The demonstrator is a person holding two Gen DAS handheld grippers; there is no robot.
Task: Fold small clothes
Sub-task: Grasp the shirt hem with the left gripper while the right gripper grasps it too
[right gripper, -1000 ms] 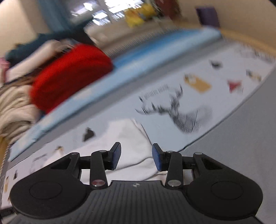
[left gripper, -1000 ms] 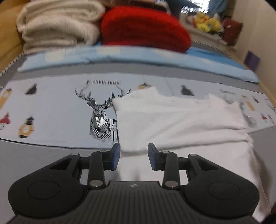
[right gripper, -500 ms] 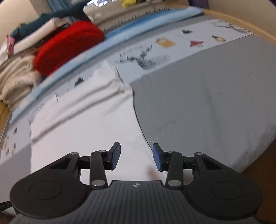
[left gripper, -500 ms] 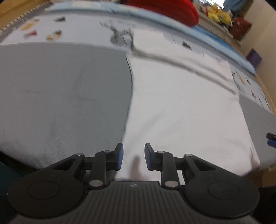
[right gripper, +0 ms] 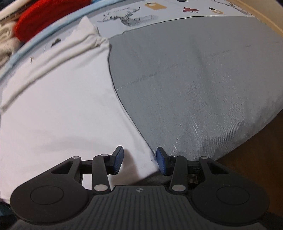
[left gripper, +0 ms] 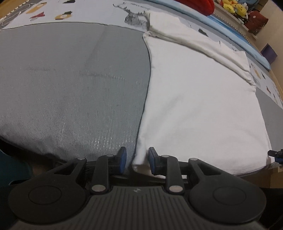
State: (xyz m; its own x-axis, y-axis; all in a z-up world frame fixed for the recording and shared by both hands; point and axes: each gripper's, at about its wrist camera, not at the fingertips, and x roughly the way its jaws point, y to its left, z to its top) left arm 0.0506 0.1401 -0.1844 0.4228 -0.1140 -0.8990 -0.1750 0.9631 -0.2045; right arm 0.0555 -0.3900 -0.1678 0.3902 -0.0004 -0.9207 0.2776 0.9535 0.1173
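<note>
A white garment [left gripper: 194, 99] is lying flat on the grey bedspread [left gripper: 70, 85], its far edge folded over into a band that is reaching onto the printed sheet [left gripper: 79, 12] with the stag drawing. Its near hem is sitting at the front edge of the bed.

The left gripper [left gripper: 136, 161] is hovering at the near left corner of the garment, fingers spread, with the cloth's corner lying in the gap between the blue pads [left gripper: 122, 160]; whether either pad is touching the fabric, I cannot tell. The right gripper [right gripper: 139, 162] is sitting at the other near corner, its fingers also spread wide, the corner of the cloth [right gripper: 58, 109] lying between them and nothing being pinched. Its tip is also showing at the right edge of the left wrist view, just beside the hem.

A red knit [right gripper: 44, 16] and cream blankets [right gripper: 7, 42] are piled at the back. Yellow plush toys [left gripper: 233, 7] are sitting on a shelf beyond.
</note>
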